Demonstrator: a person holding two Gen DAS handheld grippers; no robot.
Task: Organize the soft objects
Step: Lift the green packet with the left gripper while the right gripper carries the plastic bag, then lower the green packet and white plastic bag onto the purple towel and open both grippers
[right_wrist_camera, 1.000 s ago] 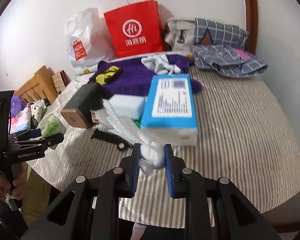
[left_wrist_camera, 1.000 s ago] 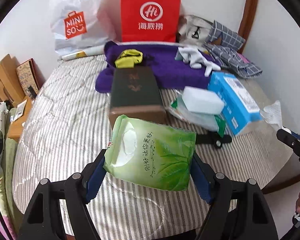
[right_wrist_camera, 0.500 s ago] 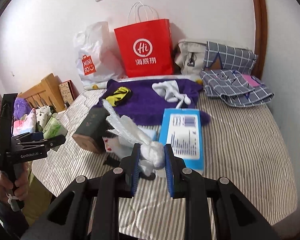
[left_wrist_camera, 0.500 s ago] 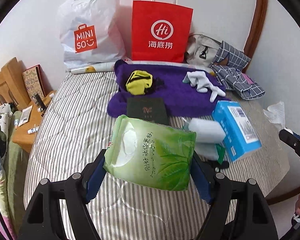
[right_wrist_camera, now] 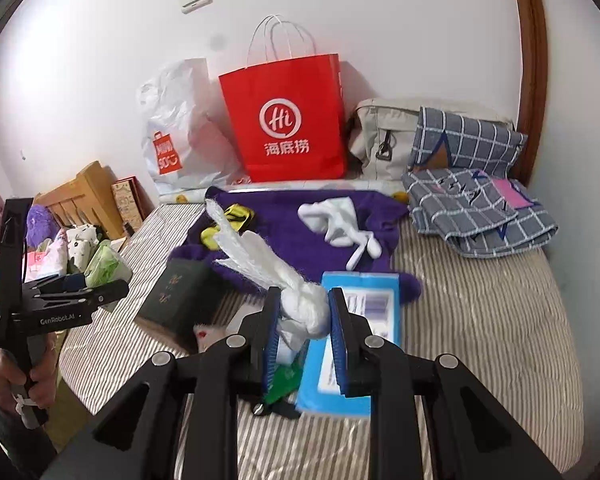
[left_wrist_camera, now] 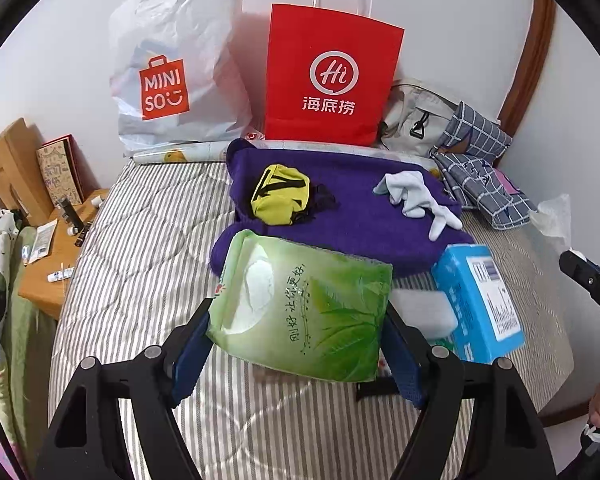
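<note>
My left gripper (left_wrist_camera: 296,344) is shut on a green tissue pack (left_wrist_camera: 304,304) and holds it above the striped bed (left_wrist_camera: 140,248). It shows from the side in the right wrist view (right_wrist_camera: 104,268). My right gripper (right_wrist_camera: 303,320) is shut on a crumpled white tissue (right_wrist_camera: 300,300), held above the blue box (right_wrist_camera: 356,320). On the bed lie a purple towel (left_wrist_camera: 352,208), a yellow pouch (left_wrist_camera: 280,196) and white socks (left_wrist_camera: 416,196).
A red paper bag (left_wrist_camera: 328,76) and a white Miniso bag (left_wrist_camera: 172,76) stand against the wall. A dark box (right_wrist_camera: 180,296), a grey bag (right_wrist_camera: 380,136) and checked cloth (right_wrist_camera: 480,208) lie on the bed. A wooden side table (left_wrist_camera: 56,256) stands left.
Both grippers have risen and pulled back from the bed with their loads still held. The dark box has gone out of sight behind the tissue pack in the left view.
</note>
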